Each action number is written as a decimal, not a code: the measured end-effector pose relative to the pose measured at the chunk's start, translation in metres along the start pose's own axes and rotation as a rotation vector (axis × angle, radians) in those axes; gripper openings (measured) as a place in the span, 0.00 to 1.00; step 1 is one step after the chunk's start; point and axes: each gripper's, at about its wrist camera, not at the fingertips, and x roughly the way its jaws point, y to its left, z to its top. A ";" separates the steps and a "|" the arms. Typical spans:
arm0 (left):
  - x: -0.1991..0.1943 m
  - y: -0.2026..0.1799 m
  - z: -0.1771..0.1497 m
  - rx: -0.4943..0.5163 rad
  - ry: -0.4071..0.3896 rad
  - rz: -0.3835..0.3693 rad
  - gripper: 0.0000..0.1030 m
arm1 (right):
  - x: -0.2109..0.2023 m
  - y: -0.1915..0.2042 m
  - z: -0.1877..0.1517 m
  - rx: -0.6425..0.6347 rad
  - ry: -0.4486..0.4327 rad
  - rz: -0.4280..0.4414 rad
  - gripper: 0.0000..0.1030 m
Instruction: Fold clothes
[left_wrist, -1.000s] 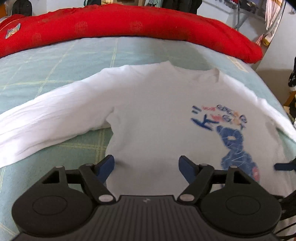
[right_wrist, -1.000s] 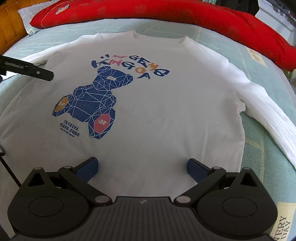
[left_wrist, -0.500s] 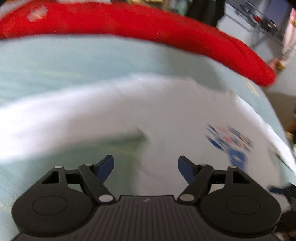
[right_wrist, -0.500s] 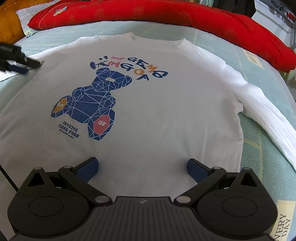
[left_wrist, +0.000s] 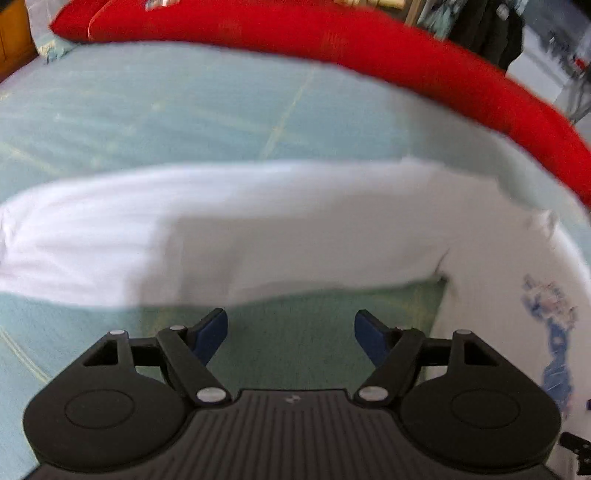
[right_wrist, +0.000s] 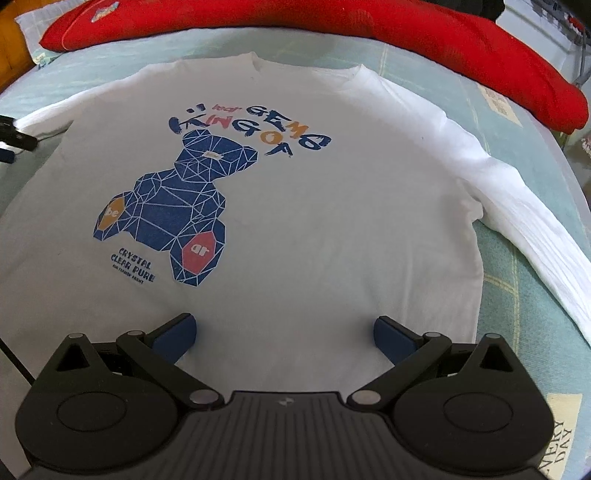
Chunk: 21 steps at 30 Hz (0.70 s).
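In your left wrist view, the left gripper (left_wrist: 290, 334) has its fingers apart over bare bed sheet (left_wrist: 303, 339); the white long-sleeved shirt (left_wrist: 258, 236) stretches its soft sleeve just beyond the tips.

In your right wrist view, the right gripper (right_wrist: 284, 334) fingers stand apart, empty, over the shirt's smooth hem; the faceted blue bear print (right_wrist: 173, 210) lies ahead, toward the left finger.

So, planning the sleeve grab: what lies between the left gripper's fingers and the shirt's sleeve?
Only bare green bedsheet. In the left wrist view, the open left gripper hovers short of the white sleeve, nothing in between.
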 end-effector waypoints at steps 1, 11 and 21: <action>0.001 0.005 0.004 0.005 -0.016 0.018 0.75 | -0.001 -0.001 0.002 0.009 0.002 -0.004 1.00; 0.011 0.059 -0.007 -0.015 -0.006 0.121 0.75 | -0.005 0.034 0.043 -0.021 -0.100 0.019 1.00; -0.021 0.092 0.021 0.070 -0.107 0.136 0.75 | 0.036 0.090 0.053 -0.081 0.002 -0.003 1.00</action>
